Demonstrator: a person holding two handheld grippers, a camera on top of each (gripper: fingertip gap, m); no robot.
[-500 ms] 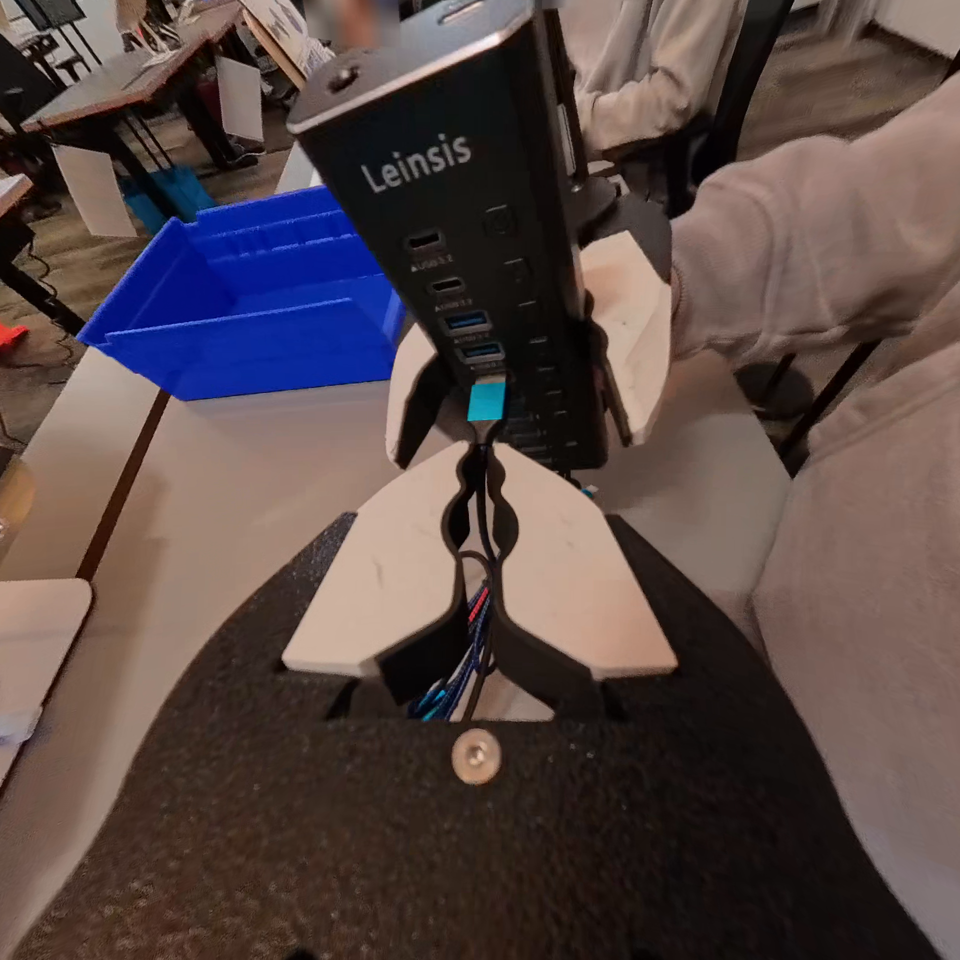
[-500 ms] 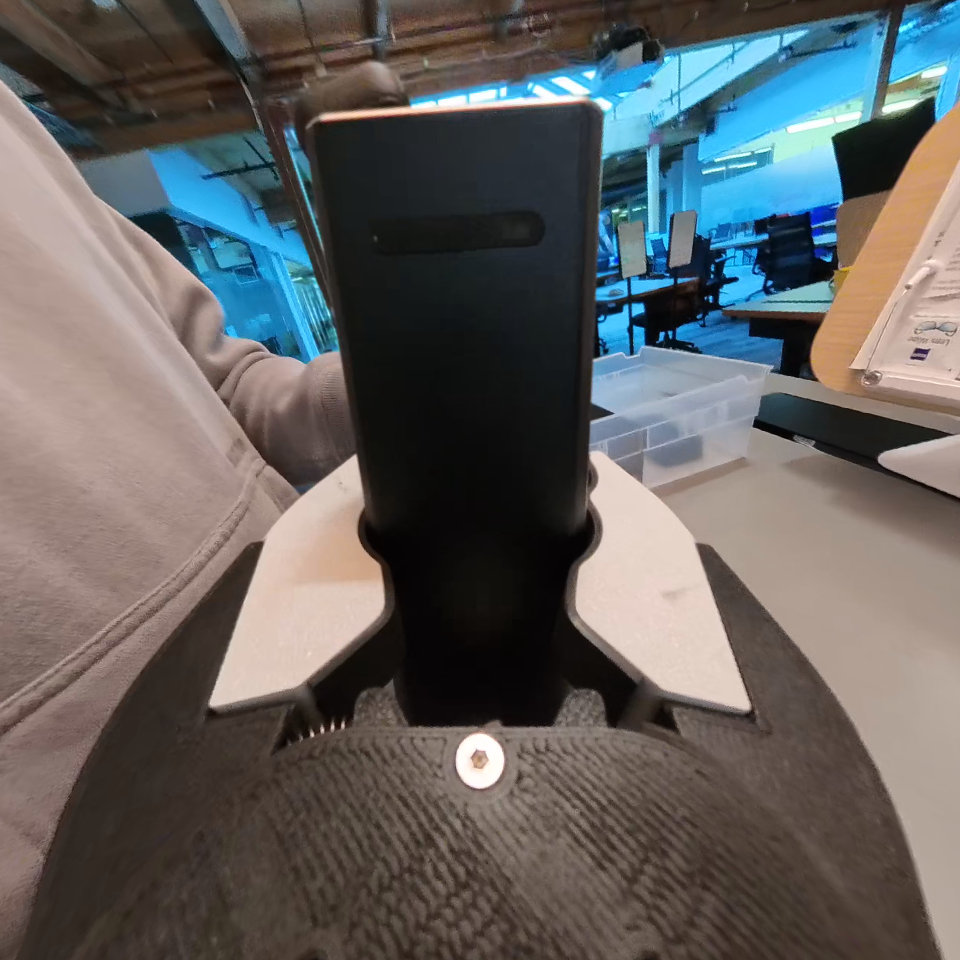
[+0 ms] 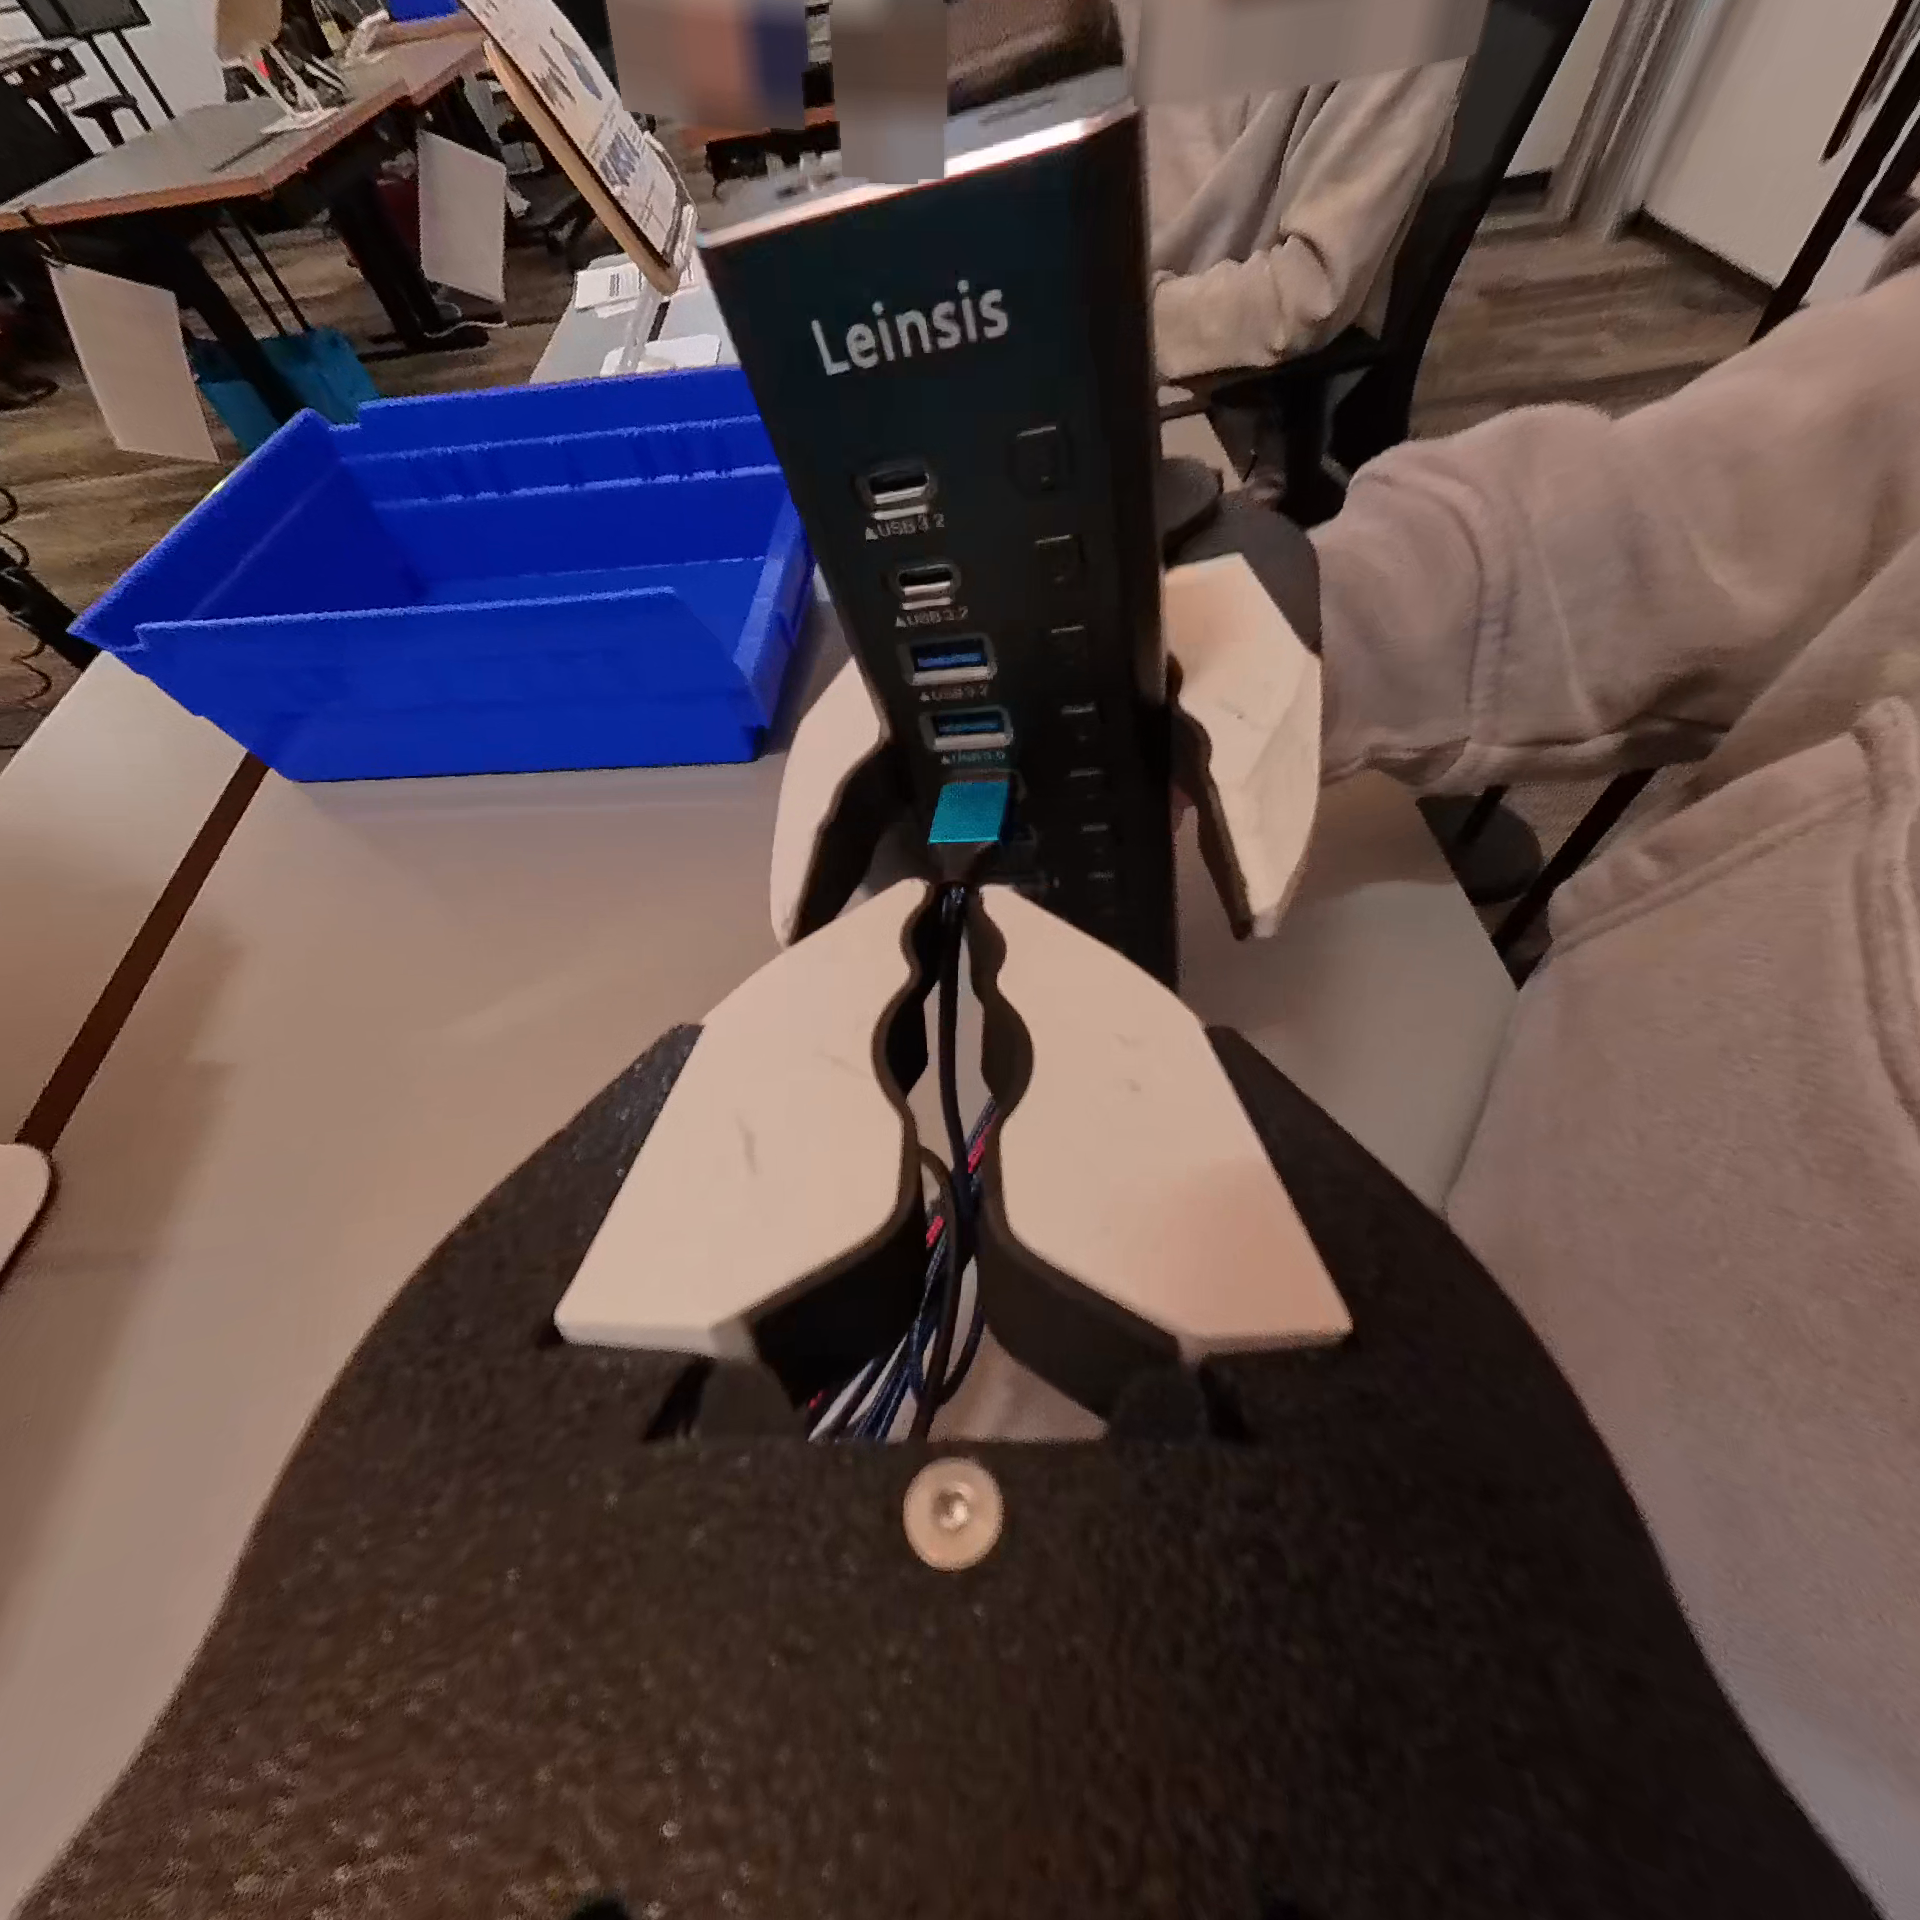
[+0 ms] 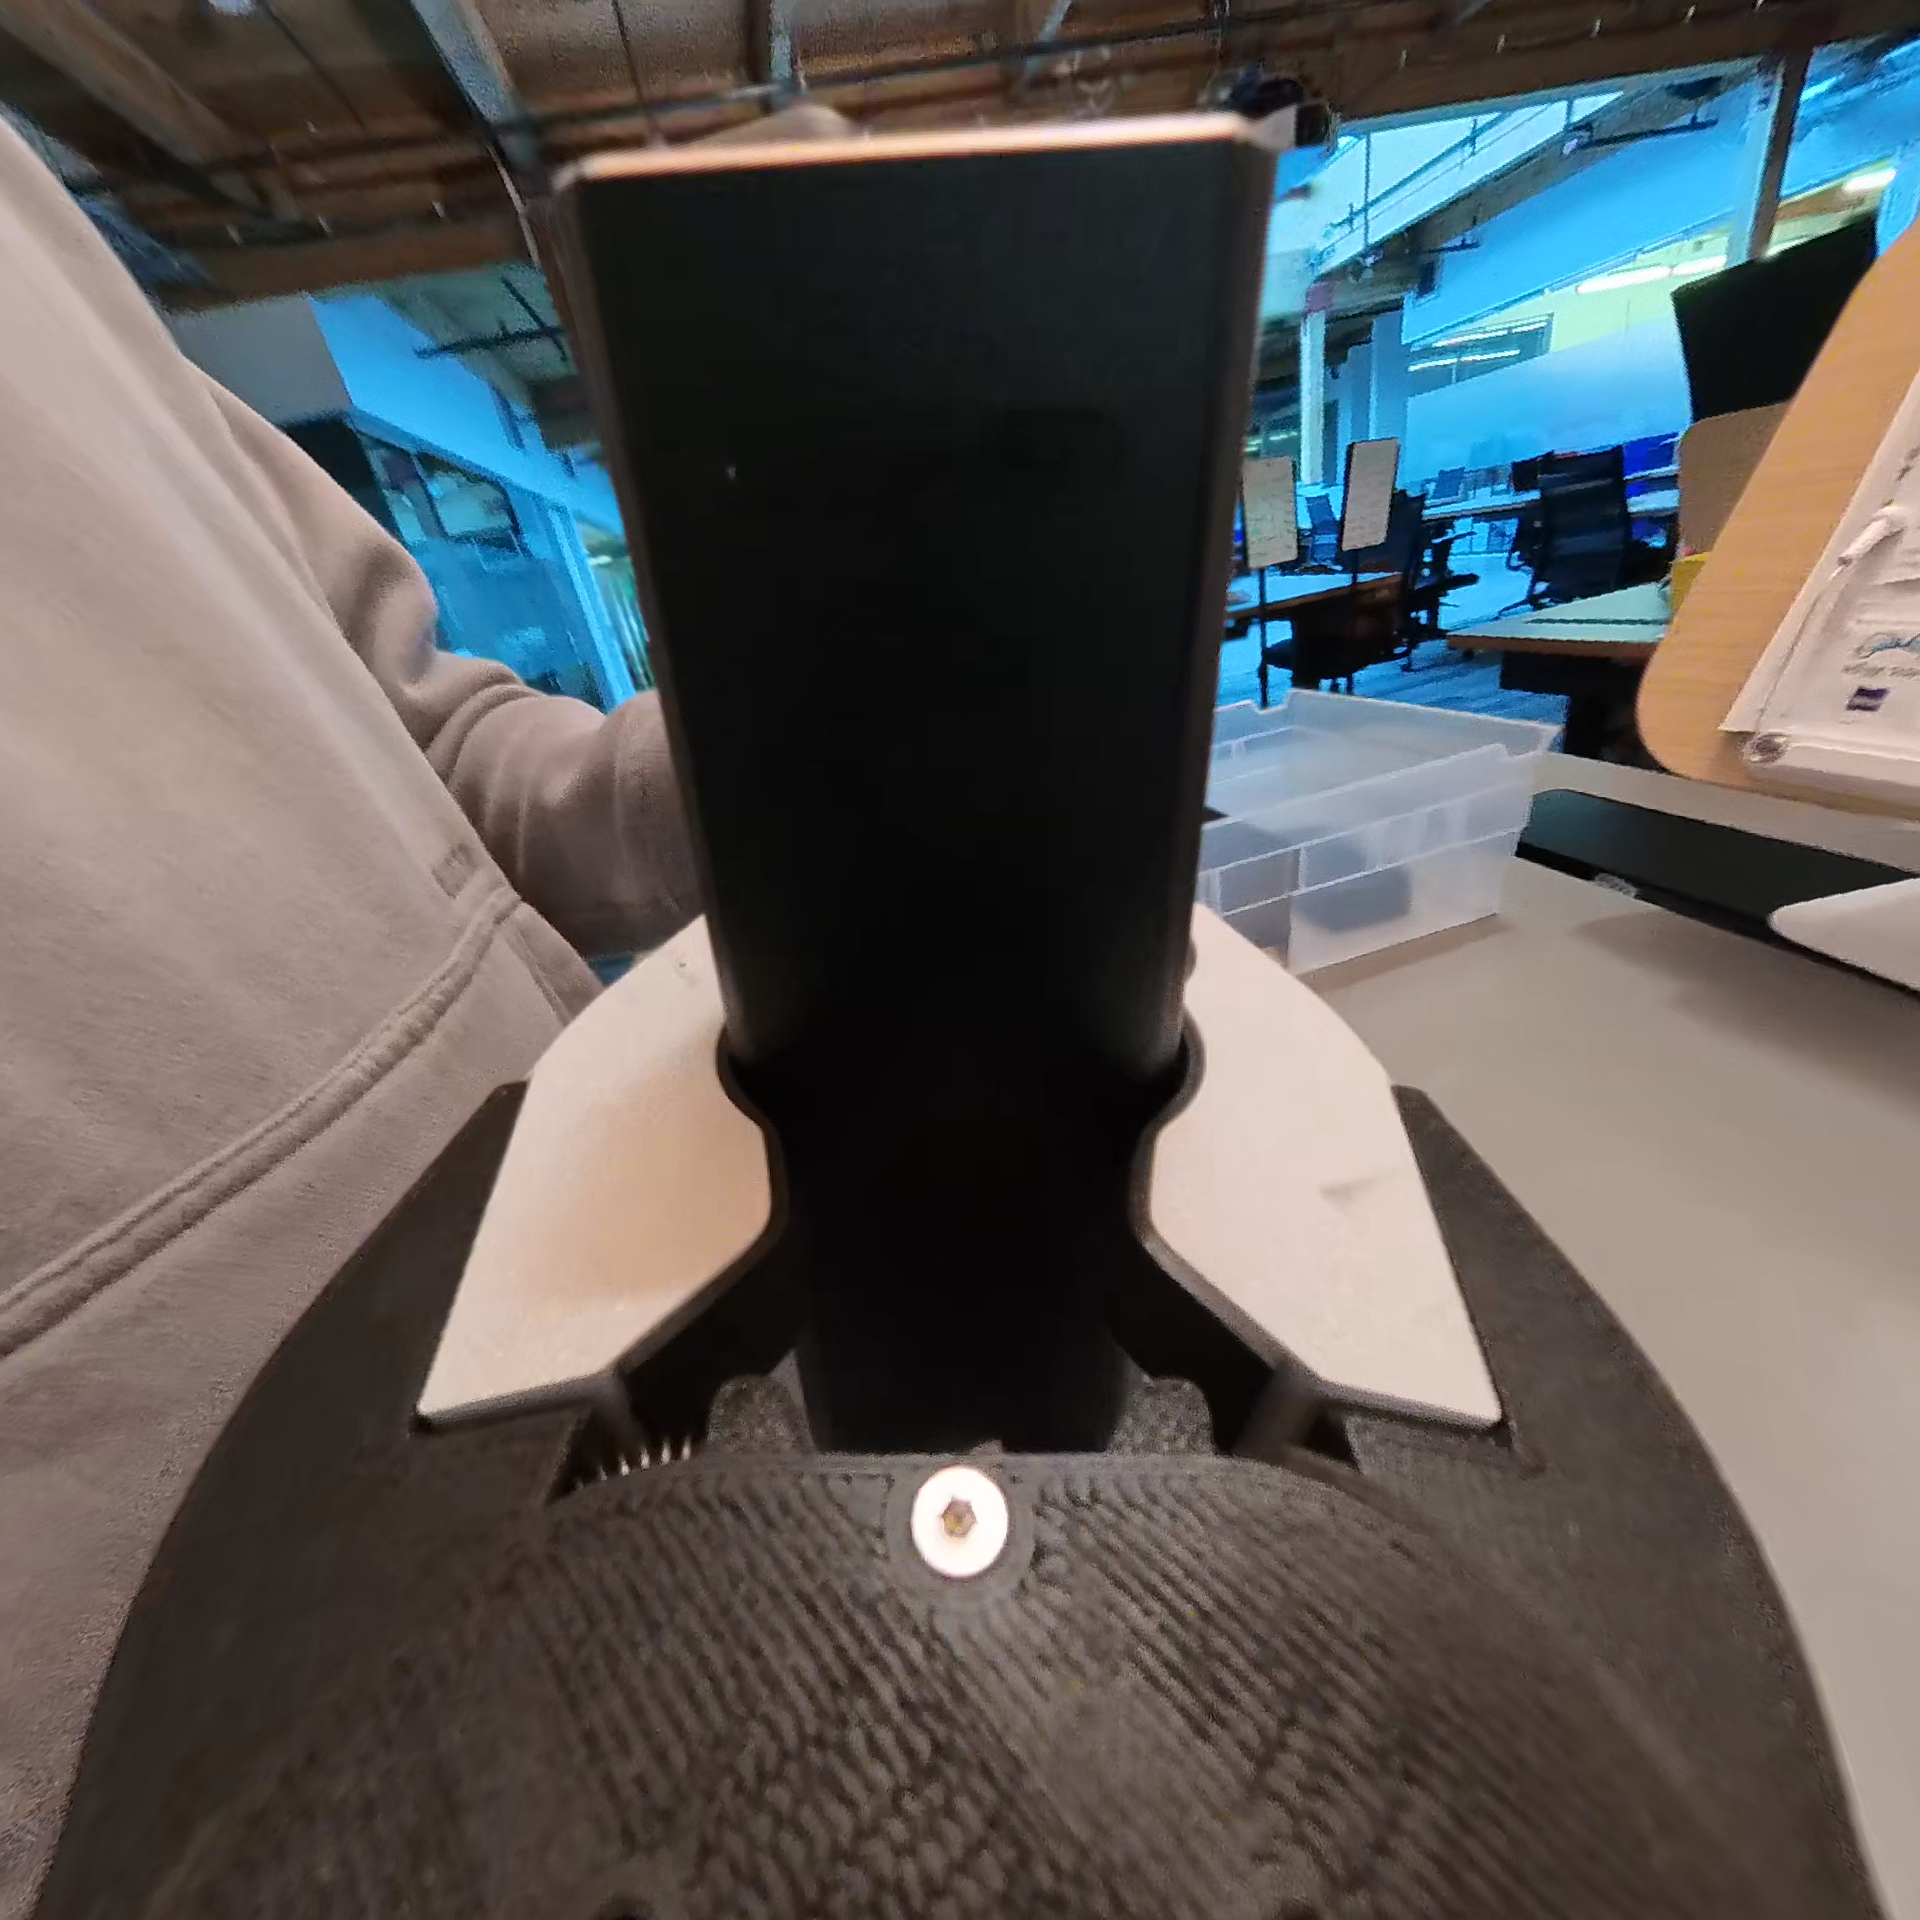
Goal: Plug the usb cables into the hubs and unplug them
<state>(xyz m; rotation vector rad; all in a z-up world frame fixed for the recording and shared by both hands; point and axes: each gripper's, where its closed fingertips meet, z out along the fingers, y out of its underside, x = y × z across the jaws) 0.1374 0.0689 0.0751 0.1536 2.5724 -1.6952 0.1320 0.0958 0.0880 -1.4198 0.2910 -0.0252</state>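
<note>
A tall black USB hub (image 3: 966, 499) stands upright above the table, with a column of ports down its front. My right gripper (image 3: 1029, 790) is shut on its lower body, white fingers (image 3: 1247, 727) on both sides. In the right wrist view the hub's plain back (image 4: 925, 623) fills the middle, clamped in my right gripper (image 4: 951, 1018). My left gripper (image 3: 951, 904) is shut on a black USB cable (image 3: 948, 1039) just behind its teal plug (image 3: 968, 814). The plug's tip sits at a port below the two blue ports; how deep it sits is hidden.
A blue divided bin (image 3: 468, 582) stands on the grey table (image 3: 416, 987) to the left of the hub. A clear bin (image 4: 1361, 821) and a tilted wooden board (image 4: 1766, 582) are to the right. A person's sleeve (image 3: 1558, 582) reaches in from the right.
The hub has swung from leaning left to nearly upright and sits more face-on to my left gripper. The teal plug stays at the same port; both grips are unchanged.
</note>
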